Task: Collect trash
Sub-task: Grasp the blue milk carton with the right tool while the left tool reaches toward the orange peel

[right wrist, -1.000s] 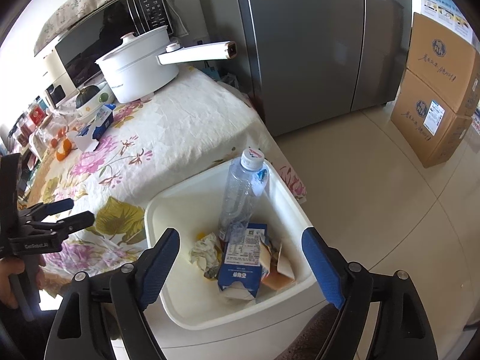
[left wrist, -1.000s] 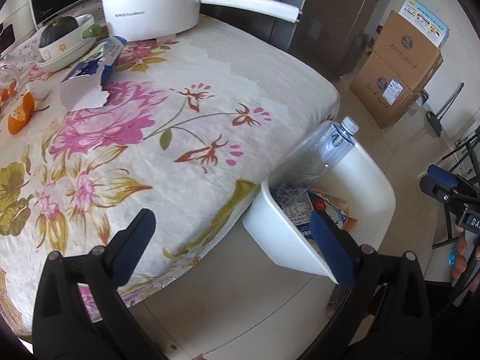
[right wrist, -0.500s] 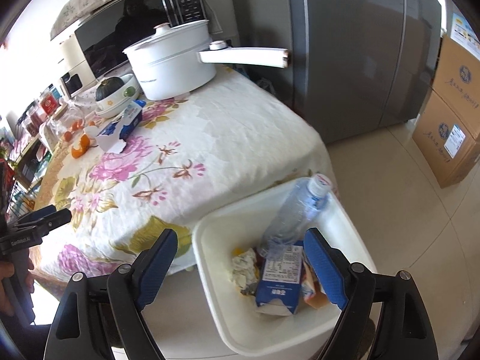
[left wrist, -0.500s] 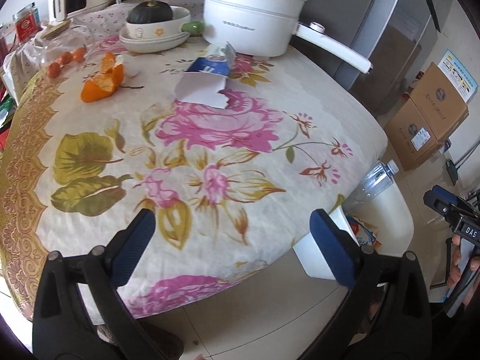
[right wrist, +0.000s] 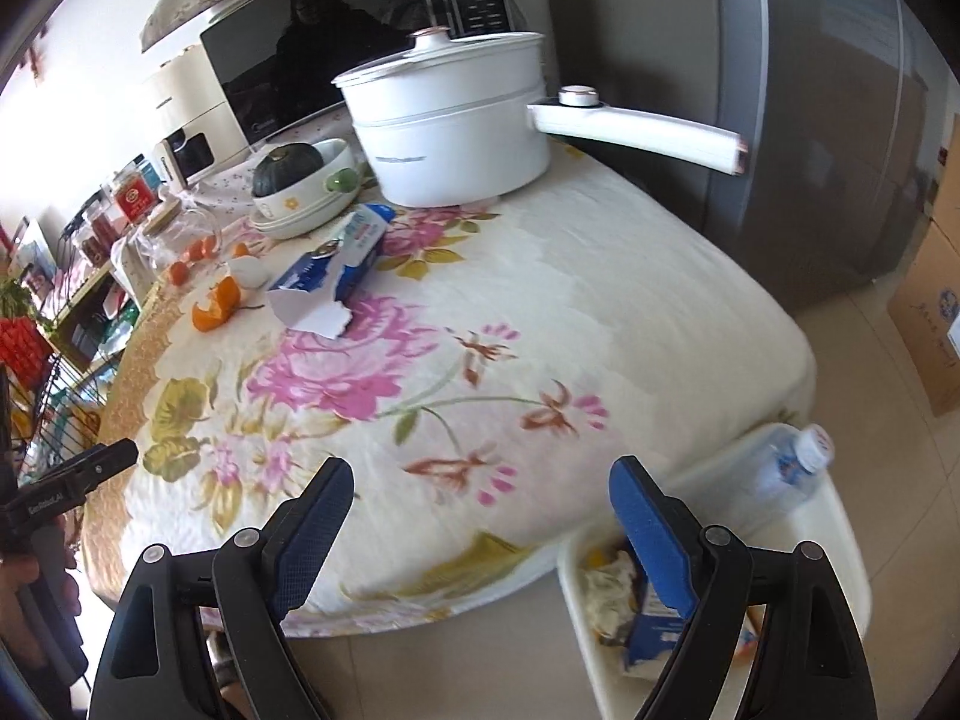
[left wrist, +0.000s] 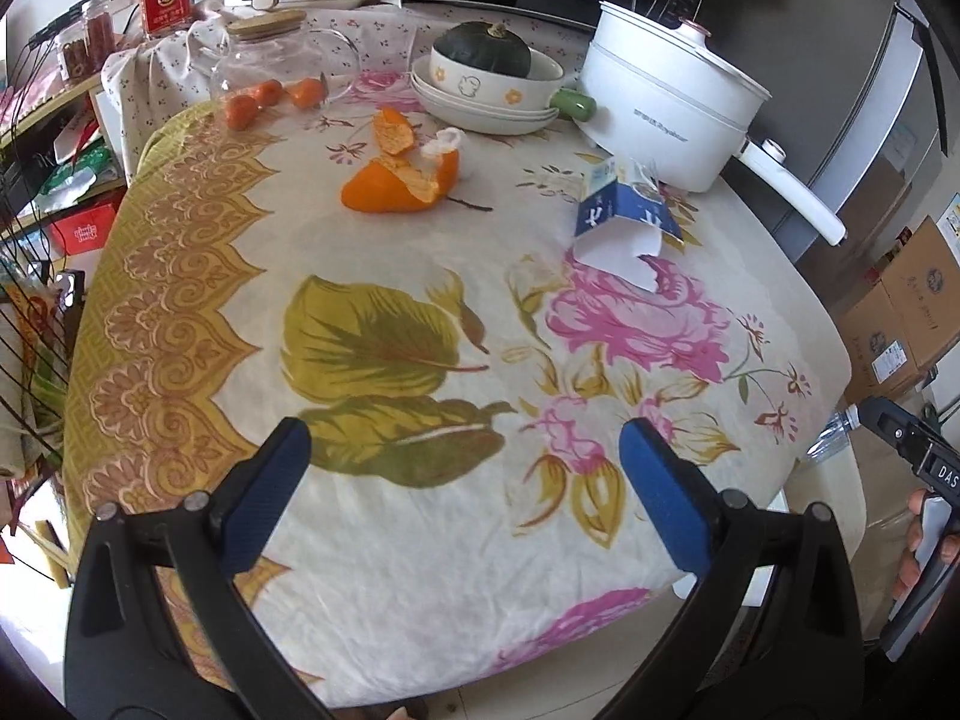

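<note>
Right wrist: bin (right wrist: 840, 516) cut off behind right claw (right wrist: 480, 510), bottle (right wrist: 786, 468) blurred.

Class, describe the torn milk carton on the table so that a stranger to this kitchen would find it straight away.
Start at the round table with the flowered cloth, then find the white electric pot with the long handle at its far side. Just in front of that pot lies the torn milk carton, flat on its side. It is the only blue and white thing there; the orange peel beside it is orange.

Steel fridge (right wrist: 810, 120), tiled floor (right wrist: 870, 372), cardboard boxes (left wrist: 906, 318) rt.
</note>
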Demonstrator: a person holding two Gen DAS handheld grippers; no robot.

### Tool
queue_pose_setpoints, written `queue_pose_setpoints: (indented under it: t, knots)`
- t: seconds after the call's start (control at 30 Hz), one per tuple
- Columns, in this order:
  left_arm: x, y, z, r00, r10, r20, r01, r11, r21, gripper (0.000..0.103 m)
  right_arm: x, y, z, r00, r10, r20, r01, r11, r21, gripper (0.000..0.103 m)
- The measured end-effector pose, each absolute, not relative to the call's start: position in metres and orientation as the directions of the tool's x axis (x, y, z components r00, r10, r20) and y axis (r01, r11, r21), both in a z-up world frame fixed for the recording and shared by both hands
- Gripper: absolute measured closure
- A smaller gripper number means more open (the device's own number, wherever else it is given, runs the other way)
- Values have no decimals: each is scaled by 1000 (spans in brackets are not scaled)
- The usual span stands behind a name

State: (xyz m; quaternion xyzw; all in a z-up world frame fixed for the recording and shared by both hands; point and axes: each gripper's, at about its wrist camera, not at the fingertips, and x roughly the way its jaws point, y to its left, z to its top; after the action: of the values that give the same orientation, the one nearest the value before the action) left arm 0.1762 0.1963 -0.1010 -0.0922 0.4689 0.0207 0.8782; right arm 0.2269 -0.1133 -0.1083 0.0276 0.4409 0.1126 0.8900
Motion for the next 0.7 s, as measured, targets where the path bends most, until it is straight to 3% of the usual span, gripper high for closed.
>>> queue_pose_setpoints:
  t: [0.37,0.7]
  knots:
    - [254,226,-128,596,16,-803,-64,998,-27,1,295,-19,-126,599,329,-730,-224,944,242,13]
    - [320,238,-149,624,-37,-781,-118,983,-141,1,362,32,-153,601,361,-713,-213,932,293,13]
